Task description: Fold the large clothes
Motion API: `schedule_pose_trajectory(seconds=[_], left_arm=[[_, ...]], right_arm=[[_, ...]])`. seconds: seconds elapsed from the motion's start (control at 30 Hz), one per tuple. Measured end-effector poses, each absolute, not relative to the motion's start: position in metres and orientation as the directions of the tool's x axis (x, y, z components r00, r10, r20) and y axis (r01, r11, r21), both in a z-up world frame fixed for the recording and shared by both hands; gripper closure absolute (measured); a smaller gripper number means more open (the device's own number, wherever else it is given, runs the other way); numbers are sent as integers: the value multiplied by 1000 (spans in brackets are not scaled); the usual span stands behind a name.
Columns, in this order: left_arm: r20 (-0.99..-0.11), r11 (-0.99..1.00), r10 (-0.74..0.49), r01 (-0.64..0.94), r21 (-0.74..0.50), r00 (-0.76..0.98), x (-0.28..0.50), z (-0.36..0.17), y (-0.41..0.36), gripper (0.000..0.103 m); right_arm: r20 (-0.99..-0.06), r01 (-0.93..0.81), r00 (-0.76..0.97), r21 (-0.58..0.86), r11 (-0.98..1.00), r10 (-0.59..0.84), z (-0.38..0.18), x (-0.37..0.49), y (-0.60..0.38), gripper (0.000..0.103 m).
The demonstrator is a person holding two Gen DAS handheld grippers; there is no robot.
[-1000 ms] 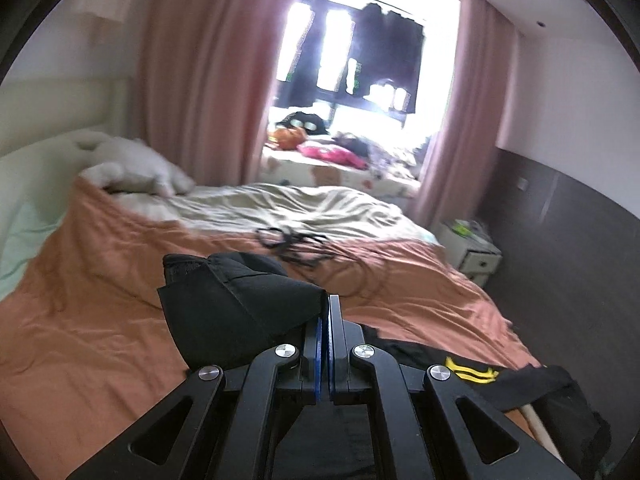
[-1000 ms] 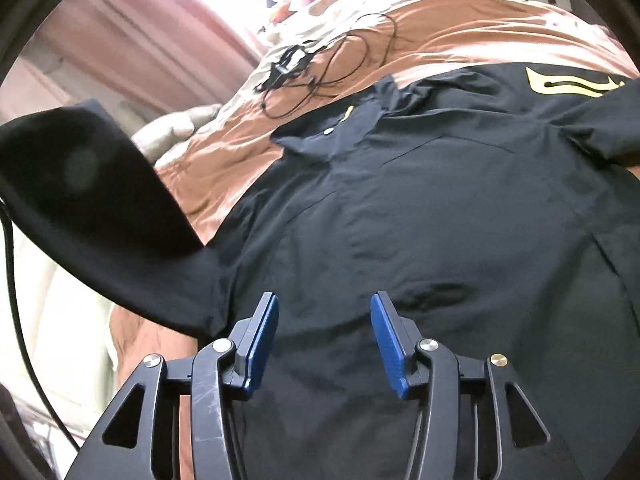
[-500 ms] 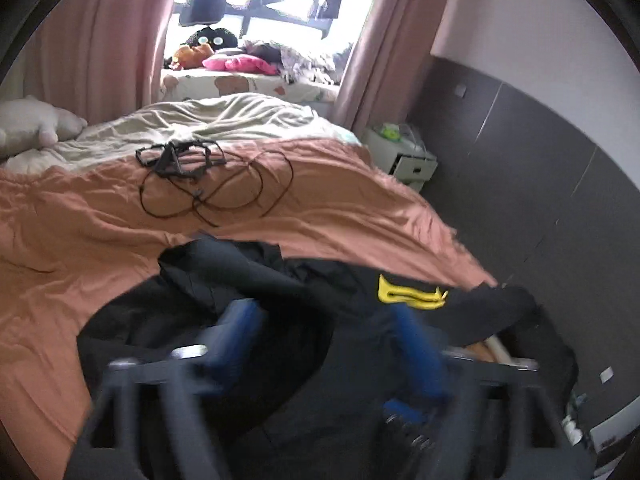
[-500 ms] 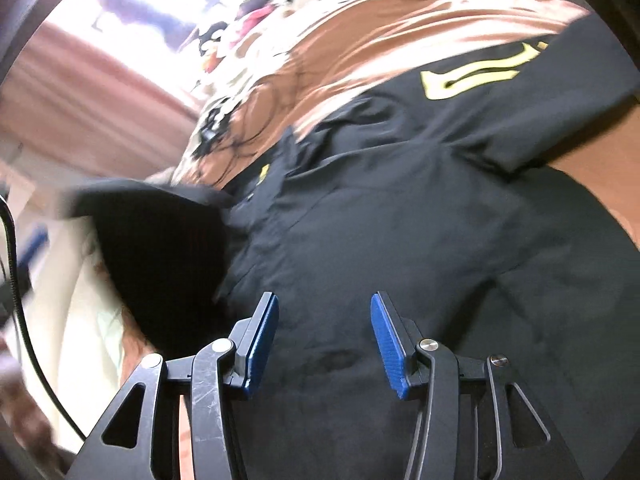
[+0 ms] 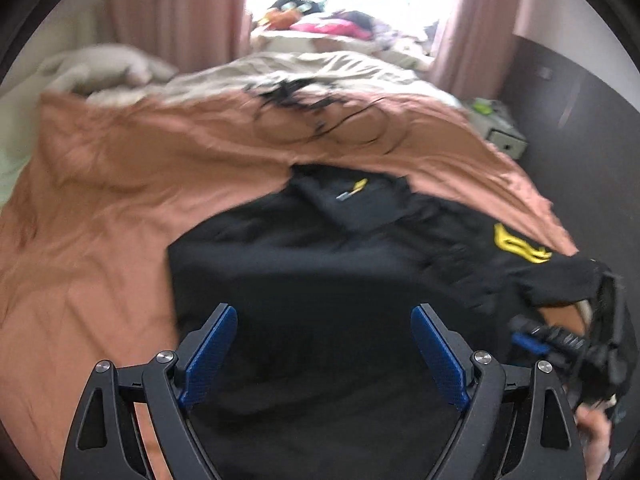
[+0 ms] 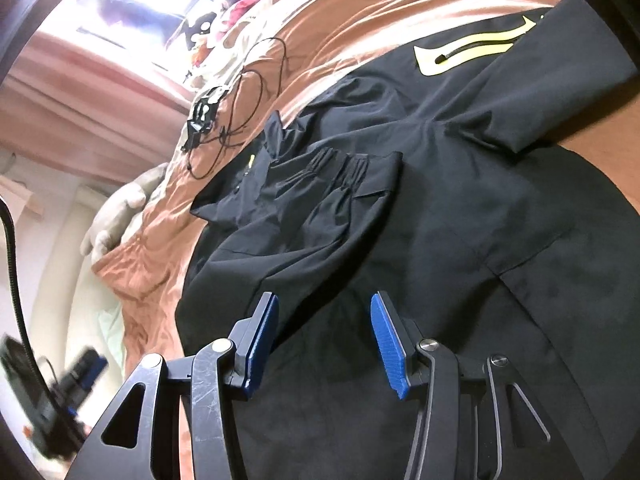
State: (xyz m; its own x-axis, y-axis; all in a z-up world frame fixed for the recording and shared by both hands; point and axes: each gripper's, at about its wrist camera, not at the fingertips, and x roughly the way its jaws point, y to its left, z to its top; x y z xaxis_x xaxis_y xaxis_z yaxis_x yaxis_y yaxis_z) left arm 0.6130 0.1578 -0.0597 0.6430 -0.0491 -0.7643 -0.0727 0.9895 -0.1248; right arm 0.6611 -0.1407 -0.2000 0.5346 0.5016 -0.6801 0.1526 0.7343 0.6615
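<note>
Here the black shirt (image 5: 320, 280) lies spread on the bed (image 5: 100, 200), just beyond both hand-held grippers: left (image 5: 324, 356) wide open, right (image 6: 324, 344) half-open, neither gripping anything.

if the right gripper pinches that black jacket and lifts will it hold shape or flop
The black jacket will probably flop: its folded-over sleeve already lies in soft creases. The smooth fabric may slip between the pads, and it may drag across the orange bedspread.

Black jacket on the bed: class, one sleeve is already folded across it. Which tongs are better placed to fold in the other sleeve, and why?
Probably right. The right tongs hang open over the black jacket on the side of the spread sleeve bearing the yellow mark. The left tongs, also open, sit over the folded side.
</note>
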Motion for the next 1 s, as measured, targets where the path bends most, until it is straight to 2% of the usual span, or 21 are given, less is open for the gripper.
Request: schedule_pose_trajectory(seconds=[0.13, 0.3, 0.4, 0.53, 0.7, 0.77, 0.8, 0.83, 0.9, 1.0], left_arm=[[-801, 983, 20, -156, -92, 598, 600, -92, 195, 15], [-845, 970, 59, -230, -77, 531, 593, -134, 234, 30], [-866, 961, 70, -265, -74, 496, 591, -155, 252, 35], [-883, 956, 70, -284, -73, 464, 588, -180, 263, 37], [-911, 959, 64, -276, -56, 408, 589, -210, 269, 50], [-916, 963, 61, -266, -51, 396, 588, -217, 269, 52], [-916, 966, 64, -254, -43, 397, 588, -219, 268, 53], [-914, 968, 67, -249, -37, 400, 588, -219, 267, 53], [-912, 970, 77, -240, -25, 403, 589, -219, 267, 60], [-913, 971, 76, -240, -24, 400, 593, -219, 268, 68]], right_arm=[[-672, 199, 547, 684, 702, 499, -217, 671, -155, 54], [-624, 233, 584, 741, 629, 519, -235, 682, -171, 54], [-607, 248, 589, 764, 595, 534, -243, 689, -170, 54], [-604, 236, 586, 765, 599, 540, -246, 699, -160, 54], [-588, 228, 591, 778, 585, 552, -251, 714, -156, 54], [-585, 225, 589, 781, 583, 557, -253, 725, -156, 54], [-583, 217, 589, 781, 586, 559, -253, 730, -156, 58], [-582, 210, 594, 779, 591, 556, -253, 735, -156, 73], [-588, 197, 606, 764, 615, 536, -250, 738, -155, 95], [-557, 181, 676, 760, 625, 482, -232, 721, -160, 96]])
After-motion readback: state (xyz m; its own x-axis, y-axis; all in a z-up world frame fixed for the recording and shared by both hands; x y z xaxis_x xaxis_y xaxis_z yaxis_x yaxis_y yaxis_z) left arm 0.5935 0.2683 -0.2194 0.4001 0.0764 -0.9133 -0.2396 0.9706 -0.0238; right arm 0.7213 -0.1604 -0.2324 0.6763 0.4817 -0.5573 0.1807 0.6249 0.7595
